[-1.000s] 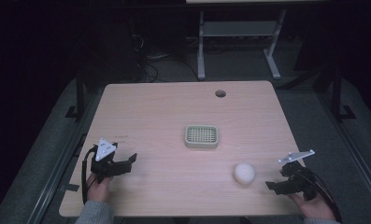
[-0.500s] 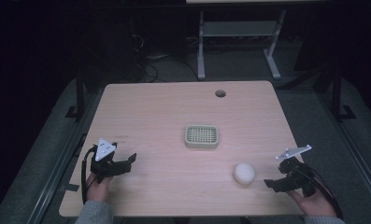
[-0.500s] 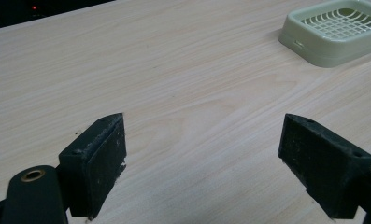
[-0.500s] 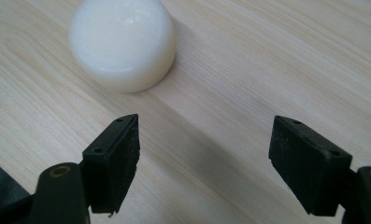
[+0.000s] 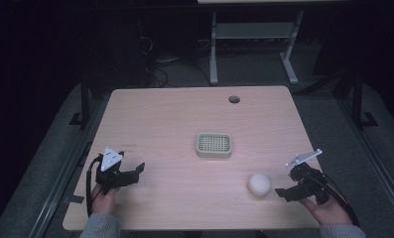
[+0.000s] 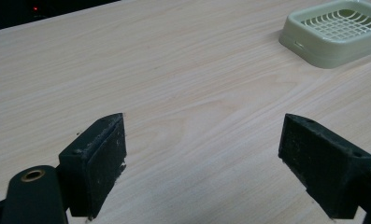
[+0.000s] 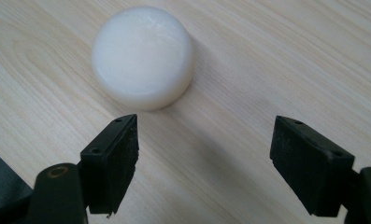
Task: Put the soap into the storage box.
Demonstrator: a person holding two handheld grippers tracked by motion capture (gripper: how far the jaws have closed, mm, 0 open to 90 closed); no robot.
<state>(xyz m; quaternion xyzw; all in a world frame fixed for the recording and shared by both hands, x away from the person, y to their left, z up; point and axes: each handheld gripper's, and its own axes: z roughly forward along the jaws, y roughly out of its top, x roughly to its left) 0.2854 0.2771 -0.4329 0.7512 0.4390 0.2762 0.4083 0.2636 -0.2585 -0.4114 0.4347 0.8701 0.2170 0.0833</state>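
Soap, or what looks like a white soap puck (image 7: pixel 142 57), lies on the worktop (image 5: pixel 174 119) near the green tray (image 5: pixel 214 145). Right tongs (image 7: pixel 202 163) gape wide just short of it; centre them before squeezing. Left tongs (image 6: pixel 202 163) wait wide, empty.

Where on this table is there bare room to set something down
Most of the table is bare: the far strip between the green tray and the round hole, and the left-centre stretch beyond the left gripper. Tightest is near-right, between the white puck and the right gripper.
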